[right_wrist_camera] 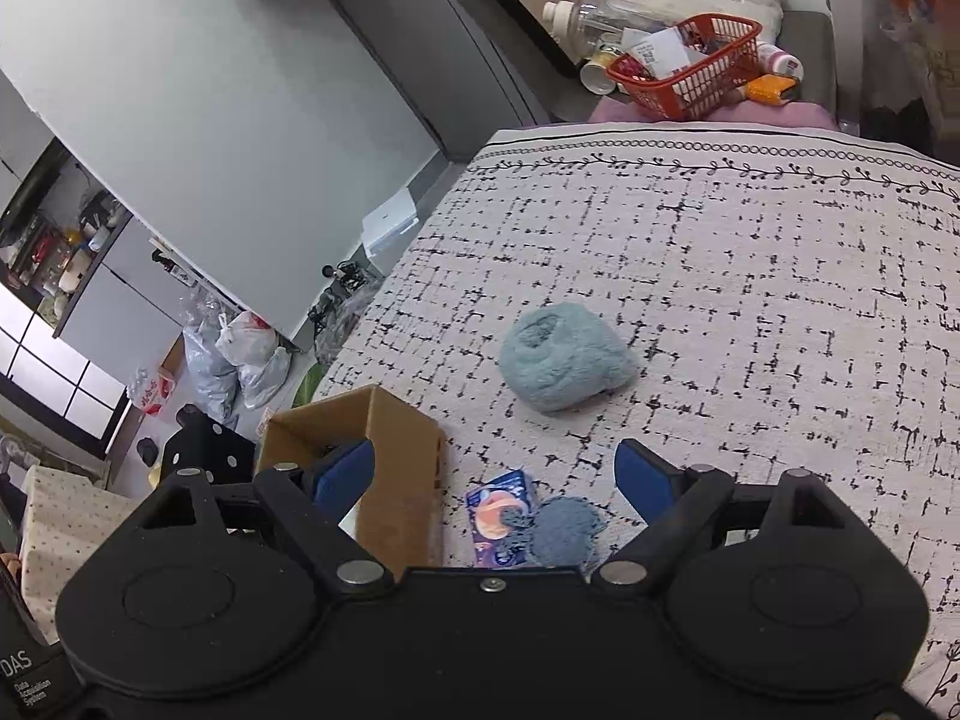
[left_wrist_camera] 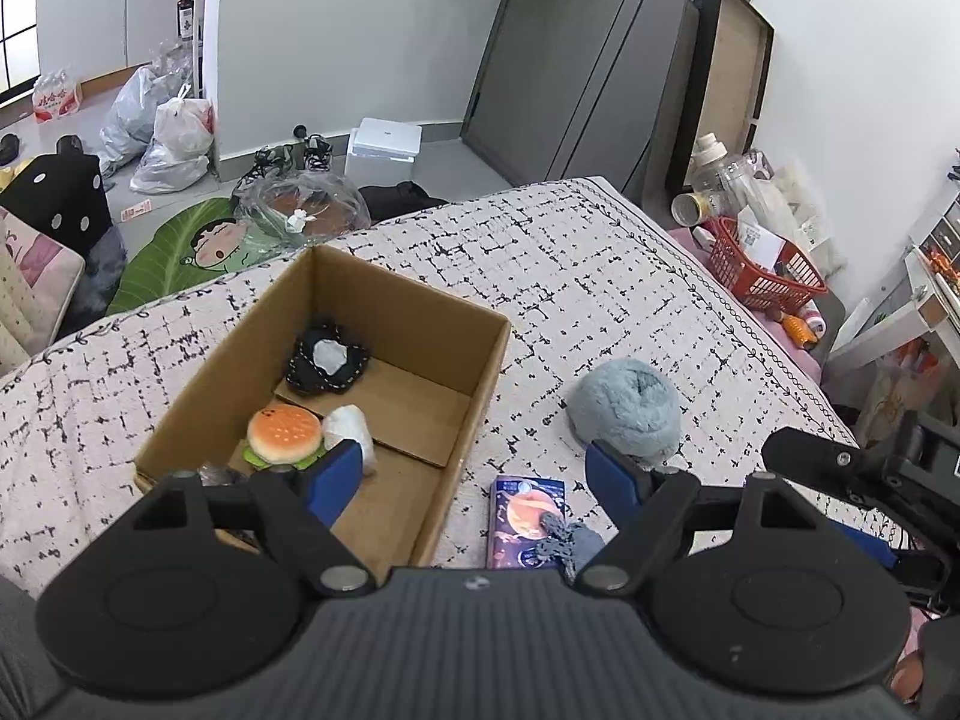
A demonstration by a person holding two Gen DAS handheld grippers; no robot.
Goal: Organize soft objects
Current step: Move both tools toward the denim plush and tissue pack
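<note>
An open cardboard box (left_wrist_camera: 420, 324) sits on the patterned bedspread (left_wrist_camera: 570, 276). Inside lie a burger plush (left_wrist_camera: 283, 435), a black fabric piece (left_wrist_camera: 327, 360) and a white soft roll (left_wrist_camera: 348, 426). My left gripper (left_wrist_camera: 474, 462) is open above the box's near right corner, holding nothing. To the box's right rest a fluffy light-blue ball (left_wrist_camera: 627, 408), a planet-print pack (left_wrist_camera: 525, 522) and a blue knitted piece (left_wrist_camera: 570, 543). My right gripper (right_wrist_camera: 495, 468) is open and empty above the pack (right_wrist_camera: 498, 516) and knitted piece (right_wrist_camera: 564, 531). The fluffy ball (right_wrist_camera: 564, 360) lies beyond it, the box (right_wrist_camera: 402, 498) to its left.
A red basket (right_wrist_camera: 690, 66) with bottles and clutter stands past the bed's far end. The floor to the left holds plastic bags (left_wrist_camera: 174, 138), a white box (left_wrist_camera: 384, 147) and a green leaf mat (left_wrist_camera: 180, 252). Open bedspread (right_wrist_camera: 750, 252) stretches to the right of the ball.
</note>
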